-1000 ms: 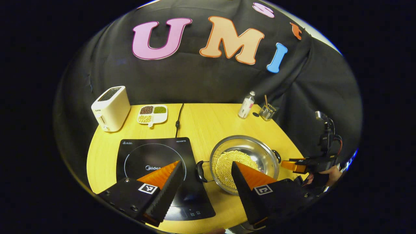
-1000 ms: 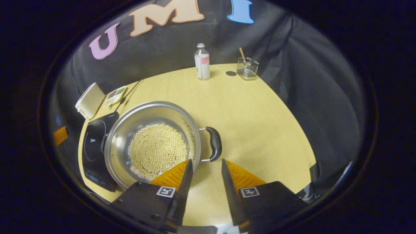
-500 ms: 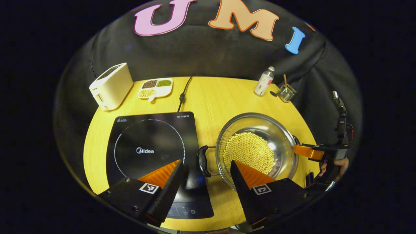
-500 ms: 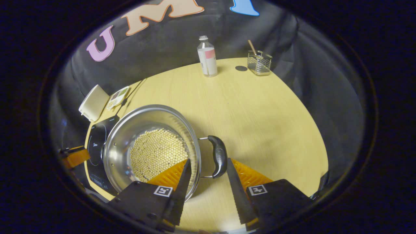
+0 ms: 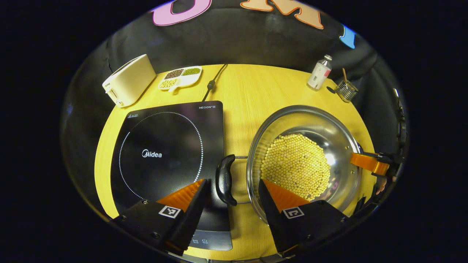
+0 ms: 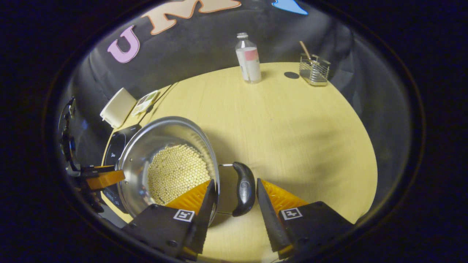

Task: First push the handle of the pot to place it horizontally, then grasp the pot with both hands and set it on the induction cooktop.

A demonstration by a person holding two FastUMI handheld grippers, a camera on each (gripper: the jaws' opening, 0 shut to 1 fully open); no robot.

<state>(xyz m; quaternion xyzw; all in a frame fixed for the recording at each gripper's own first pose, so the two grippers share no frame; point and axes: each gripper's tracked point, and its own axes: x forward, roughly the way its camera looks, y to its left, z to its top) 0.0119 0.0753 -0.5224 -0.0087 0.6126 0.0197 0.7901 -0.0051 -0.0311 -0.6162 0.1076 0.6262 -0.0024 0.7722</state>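
A steel pot (image 5: 292,120) holding yellow beans (image 5: 296,166) stands on the yellow table, just right of the black induction cooktop (image 5: 161,153). Its two black handles point left and right. My left gripper (image 5: 233,181) is open, with the pot's left handle (image 5: 224,179) between its orange fingers, untouched. In the right gripper view the pot (image 6: 164,135) sits at lower left. My right gripper (image 6: 235,180) is open too, with the right handle (image 6: 244,188) between its fingers. The right gripper (image 5: 367,162) shows past the pot's far rim, and the left gripper (image 6: 104,179) likewise.
A white toaster (image 5: 128,78) and a divided dish of beans (image 5: 180,76) stand at the back left. The cooktop's cable (image 5: 212,84) runs to the back. A bottle (image 6: 248,60) and a wire holder (image 6: 314,69) stand at the back right.
Both grippers have moved in toward the pot. Each handle now lies between its gripper's open fingers. The pot has stayed in place.
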